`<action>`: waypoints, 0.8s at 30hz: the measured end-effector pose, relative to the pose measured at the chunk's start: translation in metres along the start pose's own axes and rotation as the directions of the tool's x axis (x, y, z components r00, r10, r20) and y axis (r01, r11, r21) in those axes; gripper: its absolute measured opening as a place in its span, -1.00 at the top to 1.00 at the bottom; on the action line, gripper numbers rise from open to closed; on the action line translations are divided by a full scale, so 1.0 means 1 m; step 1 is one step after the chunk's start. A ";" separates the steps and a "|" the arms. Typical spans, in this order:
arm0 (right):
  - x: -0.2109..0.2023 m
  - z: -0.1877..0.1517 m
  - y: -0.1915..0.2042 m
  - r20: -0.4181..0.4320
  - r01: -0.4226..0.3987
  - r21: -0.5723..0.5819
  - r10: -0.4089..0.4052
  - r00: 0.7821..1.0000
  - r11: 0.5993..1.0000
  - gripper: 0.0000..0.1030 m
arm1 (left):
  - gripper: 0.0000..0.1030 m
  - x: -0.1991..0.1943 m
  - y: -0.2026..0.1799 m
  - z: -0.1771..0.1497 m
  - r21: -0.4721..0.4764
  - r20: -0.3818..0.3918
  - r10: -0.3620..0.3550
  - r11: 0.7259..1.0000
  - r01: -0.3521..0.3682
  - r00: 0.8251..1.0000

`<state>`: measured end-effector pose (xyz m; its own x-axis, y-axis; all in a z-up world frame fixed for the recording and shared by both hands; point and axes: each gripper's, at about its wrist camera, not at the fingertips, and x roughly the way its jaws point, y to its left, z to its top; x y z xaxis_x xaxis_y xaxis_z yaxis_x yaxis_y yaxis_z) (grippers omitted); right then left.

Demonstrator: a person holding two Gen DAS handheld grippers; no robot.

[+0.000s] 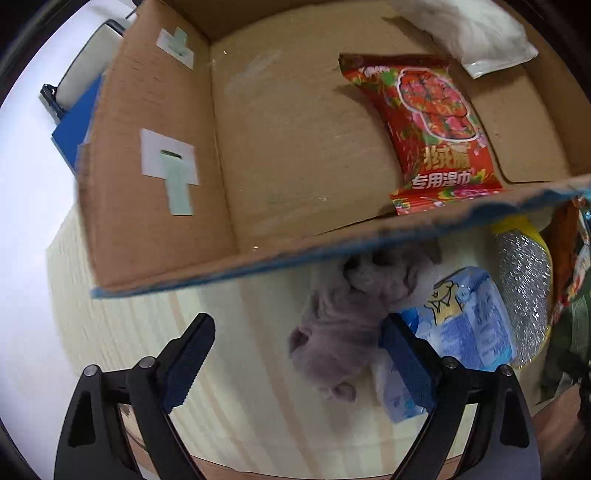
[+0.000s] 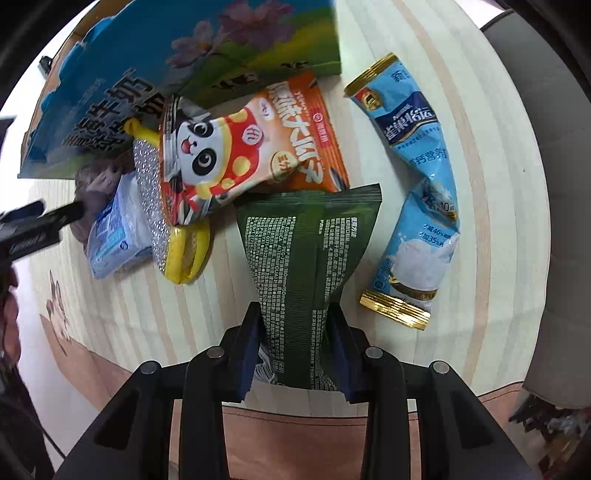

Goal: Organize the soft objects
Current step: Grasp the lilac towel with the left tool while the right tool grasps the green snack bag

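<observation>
Clamped between the right gripper (image 2: 293, 345) fingers above the striped table (image 2: 491, 177), a crinkled dark green pouch (image 2: 306, 258); nearby, left gripper (image 1: 295, 354) spread wide over what looks like a wrinkled grey plush toy (image 1: 340, 325) beside the cardboard box (image 1: 295, 155).

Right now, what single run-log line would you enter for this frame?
left gripper: open, by grey plush toy | right gripper: shut on green pouch | cardboard box: holds red packet, white pack
</observation>
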<state>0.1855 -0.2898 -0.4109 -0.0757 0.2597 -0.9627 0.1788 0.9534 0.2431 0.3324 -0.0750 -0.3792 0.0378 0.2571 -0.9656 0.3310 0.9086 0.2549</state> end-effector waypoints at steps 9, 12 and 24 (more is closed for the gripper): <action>-0.004 0.000 -0.001 -0.009 -0.044 0.026 0.044 0.999 0.999 -0.03 | 0.14 0.012 0.008 -0.030 -0.053 -0.014 -0.113 0.992 0.112 0.993; 0.004 -0.001 0.001 -0.019 -0.017 0.006 0.017 1.000 1.000 0.03 | 0.15 0.015 0.022 -0.038 -0.125 -0.026 -0.171 0.978 0.167 0.985; 0.009 -0.026 0.013 -0.060 -0.013 -0.059 0.010 0.998 0.998 0.25 | 0.05 0.040 0.050 -0.155 -0.388 -0.128 -0.396 0.864 0.321 0.909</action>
<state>0.1612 -0.2705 -0.4134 -0.1327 0.2776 -0.9515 0.1214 0.9573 0.2623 0.2045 0.0321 -0.3971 -0.2171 -0.0835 -0.9726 -0.0678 0.9952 -0.0703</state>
